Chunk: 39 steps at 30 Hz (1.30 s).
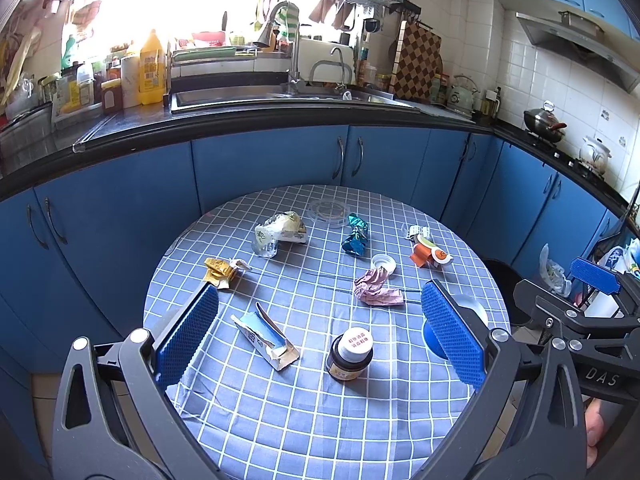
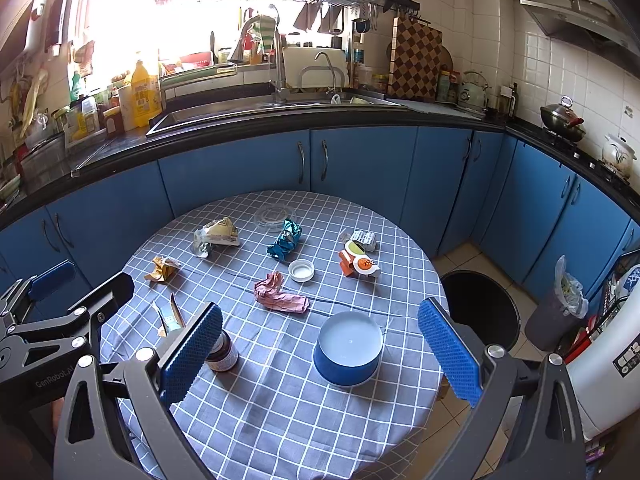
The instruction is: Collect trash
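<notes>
Trash lies scattered on a round table [image 1: 280, 420] with a blue checked cloth: a torn blue-white carton [image 1: 266, 336], a crumpled pink wrapper [image 1: 376, 290], a yellow wrapper [image 1: 220, 272], a teal foil wrapper [image 1: 356, 236], a crushed clear plastic pack [image 1: 280, 232], an orange-white pack [image 1: 430, 254] and a white lid [image 1: 383, 263]. My left gripper [image 1: 320, 332] is open and empty above the near side of the table. My right gripper [image 2: 320, 354] is open and empty above a blue bowl [image 2: 348, 350]. A black bin [image 2: 480, 312] stands on the floor right of the table.
A brown medicine bottle [image 1: 351, 358] stands near the table's front. A clear plastic disc [image 1: 328, 210] lies at the far side. Blue cabinets [image 1: 272, 168], counter and sink run behind. A grey bin with a bag [image 2: 560, 312] stands at the right.
</notes>
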Available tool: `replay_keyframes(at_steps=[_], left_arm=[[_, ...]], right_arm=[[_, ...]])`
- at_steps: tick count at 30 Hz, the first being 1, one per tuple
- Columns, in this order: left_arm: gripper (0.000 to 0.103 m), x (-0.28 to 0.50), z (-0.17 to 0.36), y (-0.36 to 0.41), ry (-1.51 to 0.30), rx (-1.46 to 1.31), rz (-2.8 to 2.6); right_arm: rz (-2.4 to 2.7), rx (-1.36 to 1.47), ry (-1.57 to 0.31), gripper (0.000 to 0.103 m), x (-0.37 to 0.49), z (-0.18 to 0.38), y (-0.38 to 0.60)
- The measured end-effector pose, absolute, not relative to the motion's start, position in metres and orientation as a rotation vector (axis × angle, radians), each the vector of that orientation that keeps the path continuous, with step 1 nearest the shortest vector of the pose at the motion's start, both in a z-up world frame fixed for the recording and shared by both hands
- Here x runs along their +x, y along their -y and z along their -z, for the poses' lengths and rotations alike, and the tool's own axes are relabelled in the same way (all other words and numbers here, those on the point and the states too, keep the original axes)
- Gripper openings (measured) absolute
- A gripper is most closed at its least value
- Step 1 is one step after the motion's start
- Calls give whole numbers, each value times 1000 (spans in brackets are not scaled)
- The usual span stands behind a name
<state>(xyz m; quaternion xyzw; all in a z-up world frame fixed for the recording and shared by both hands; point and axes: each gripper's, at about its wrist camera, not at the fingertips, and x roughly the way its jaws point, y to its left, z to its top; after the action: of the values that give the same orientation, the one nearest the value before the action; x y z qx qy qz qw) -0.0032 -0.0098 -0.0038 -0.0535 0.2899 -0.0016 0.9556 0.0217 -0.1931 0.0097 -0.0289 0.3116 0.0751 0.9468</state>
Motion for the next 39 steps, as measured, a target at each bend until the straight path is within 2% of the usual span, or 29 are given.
replay_keyframes(at_steps=[39], left_arm=[[100,-1,3,9,-603,-108,17]], right_arm=[[-153,-60,-639,96,22,-11,193]])
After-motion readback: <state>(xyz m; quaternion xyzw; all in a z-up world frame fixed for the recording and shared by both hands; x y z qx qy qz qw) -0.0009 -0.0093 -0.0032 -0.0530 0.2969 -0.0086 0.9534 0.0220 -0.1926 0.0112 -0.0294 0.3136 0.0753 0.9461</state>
